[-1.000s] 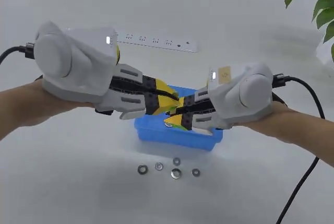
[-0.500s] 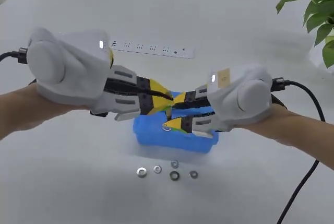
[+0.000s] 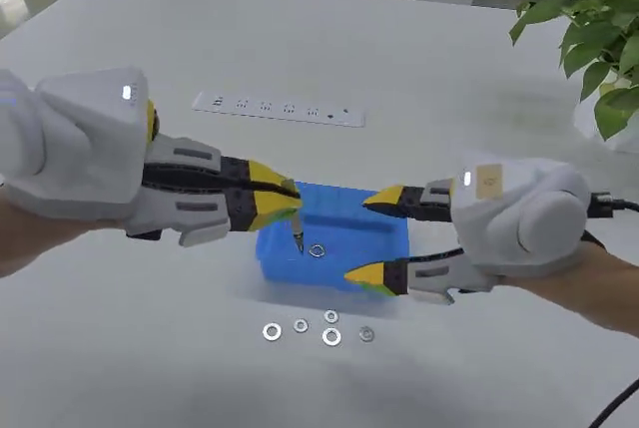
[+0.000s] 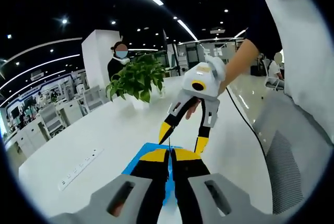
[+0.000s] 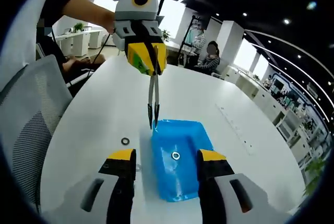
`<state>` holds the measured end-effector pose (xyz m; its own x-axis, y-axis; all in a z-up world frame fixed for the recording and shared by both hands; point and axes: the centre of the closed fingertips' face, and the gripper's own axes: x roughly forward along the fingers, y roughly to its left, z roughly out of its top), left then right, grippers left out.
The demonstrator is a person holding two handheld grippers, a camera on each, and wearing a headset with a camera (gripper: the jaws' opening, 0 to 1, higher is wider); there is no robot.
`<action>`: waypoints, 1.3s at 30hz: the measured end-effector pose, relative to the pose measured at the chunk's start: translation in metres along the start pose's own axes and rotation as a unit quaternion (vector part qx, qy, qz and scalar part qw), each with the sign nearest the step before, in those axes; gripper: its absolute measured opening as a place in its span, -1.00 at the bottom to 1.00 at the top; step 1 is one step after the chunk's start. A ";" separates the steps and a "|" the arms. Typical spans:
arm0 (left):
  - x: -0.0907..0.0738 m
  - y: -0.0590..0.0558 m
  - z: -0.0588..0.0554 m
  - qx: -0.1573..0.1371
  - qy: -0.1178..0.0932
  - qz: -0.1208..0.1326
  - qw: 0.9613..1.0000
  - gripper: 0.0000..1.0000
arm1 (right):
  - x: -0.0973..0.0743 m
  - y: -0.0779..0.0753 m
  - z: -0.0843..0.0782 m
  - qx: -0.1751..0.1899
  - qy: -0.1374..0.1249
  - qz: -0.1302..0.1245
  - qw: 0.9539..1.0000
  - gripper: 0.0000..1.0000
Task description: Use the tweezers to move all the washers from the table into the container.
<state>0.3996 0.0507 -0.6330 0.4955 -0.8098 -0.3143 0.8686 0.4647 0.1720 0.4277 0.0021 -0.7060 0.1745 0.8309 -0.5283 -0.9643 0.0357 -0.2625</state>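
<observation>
Table [image 3: 449, 69]: a wide white worktop that carries everything named below.
Left gripper [image 3: 288, 194]: comes in from the left side of the table. Its yellow-tipped jaws are pressed together, clamping the top end of the tweezers.
Right gripper [image 3: 374, 236]: comes in from the right side, facing the left gripper. Its jaws are spread wide, one tip over the container's far edge and the other at its near edge. They hold nothing and touch nothing.
Container [image 3: 349, 214]: a shallow blue rectangular tray near the middle of the table, lying between the two grippers.
Power strip [image 3: 280, 109]: a long white bar lying flat beyond the container, toward the far edge of the table.
Tweezers [image 3: 298, 233]: a thin metal pair. The long axis hangs close to upright, with the top end in the left gripper's jaws and the tips pointing down. The tips hang over the left end of the container, near the washer inside it. In the right gripper view nothing shows between the tips.
Washer in the container [image 3: 318, 250]: one small metal ring lying flat on the blue floor, just beside the tweezer tips.
Washers on the table [image 3: 331, 337]: five small rings in a loose row on the white top, between the container and the near edge of the table.
</observation>
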 end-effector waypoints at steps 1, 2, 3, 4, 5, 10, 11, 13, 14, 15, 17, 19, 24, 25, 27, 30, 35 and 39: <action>-0.002 -0.003 -0.002 0.000 0.002 0.001 1.000 -0.88 | -0.004 0.004 -0.002 0.009 -0.002 -0.001 1.000 -0.03; -0.004 -0.005 -0.004 -0.002 0.003 0.002 1.000 -0.88 | -0.006 0.007 -0.004 0.014 -0.002 -0.001 1.000 0.00; -0.006 -0.007 -0.005 -0.004 0.004 0.003 1.000 -0.88 | -0.010 0.012 -0.005 0.030 -0.005 0.002 1.000 0.02; -0.009 -0.011 -0.007 -0.007 0.005 0.004 1.000 -0.88 | -0.012 0.016 -0.004 0.044 -0.011 0.006 0.999 0.05; -0.011 -0.014 -0.009 -0.009 0.005 0.005 1.000 -0.88 | -0.014 0.026 -0.001 0.063 -0.028 0.021 0.997 0.11; -0.018 -0.027 -0.021 -0.016 0.016 0.007 1.000 -0.88 | -0.024 0.055 -0.002 0.094 -0.048 0.061 0.993 0.49; -0.019 -0.030 -0.024 -0.017 0.018 0.007 1.000 -0.88 | -0.025 0.059 -0.003 0.092 -0.046 0.065 0.993 0.51; -0.020 -0.033 -0.028 -0.020 0.020 0.007 1.000 -0.88 | -0.027 0.068 -0.005 0.097 -0.043 0.073 0.992 0.56; -0.020 -0.036 -0.031 -0.023 0.022 0.007 0.999 -0.88 | -0.029 0.073 -0.006 0.102 -0.042 0.077 0.991 0.62; -0.020 -0.037 -0.033 -0.028 0.021 0.008 0.999 -0.88 | -0.029 0.075 -0.006 0.103 -0.045 0.078 0.991 0.65; -0.020 -0.038 -0.035 -0.034 0.018 0.011 0.999 -0.88 | -0.031 0.082 -0.006 0.107 -0.048 0.084 0.990 0.69; -0.019 -0.039 -0.038 -0.040 0.017 0.012 0.999 -0.88 | -0.030 0.088 -0.007 0.124 -0.053 0.085 0.987 0.77; -0.017 -0.043 -0.046 -0.043 0.024 0.008 0.999 -0.88 | -0.029 0.103 -0.019 0.127 -0.038 0.097 0.986 0.89; -0.016 -0.044 -0.048 -0.044 0.025 0.006 0.999 -0.88 | -0.029 0.104 -0.021 0.129 -0.038 0.097 0.986 0.93; -0.014 -0.046 -0.050 -0.046 0.027 0.003 0.999 -0.88 | -0.030 0.106 -0.023 0.133 -0.039 0.093 0.986 1.00; -0.011 -0.049 -0.054 -0.044 0.031 -0.002 0.999 -0.88 | -0.031 0.107 -0.025 0.134 -0.039 0.088 0.986 1.00; -0.007 -0.050 -0.058 -0.039 0.033 -0.007 0.999 -0.88 | -0.033 0.103 -0.028 0.143 -0.042 0.079 0.986 1.00; -0.003 -0.048 -0.058 -0.031 0.033 -0.009 0.999 -0.88 | -0.034 0.097 -0.030 0.152 -0.045 0.071 0.985 1.00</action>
<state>0.3561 0.0523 -0.6945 0.4762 -0.7941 -0.3777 0.8745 0.4728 0.1087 0.3340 -0.0395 -0.7382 0.0287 0.8846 -0.4654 -0.9951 0.0693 0.0702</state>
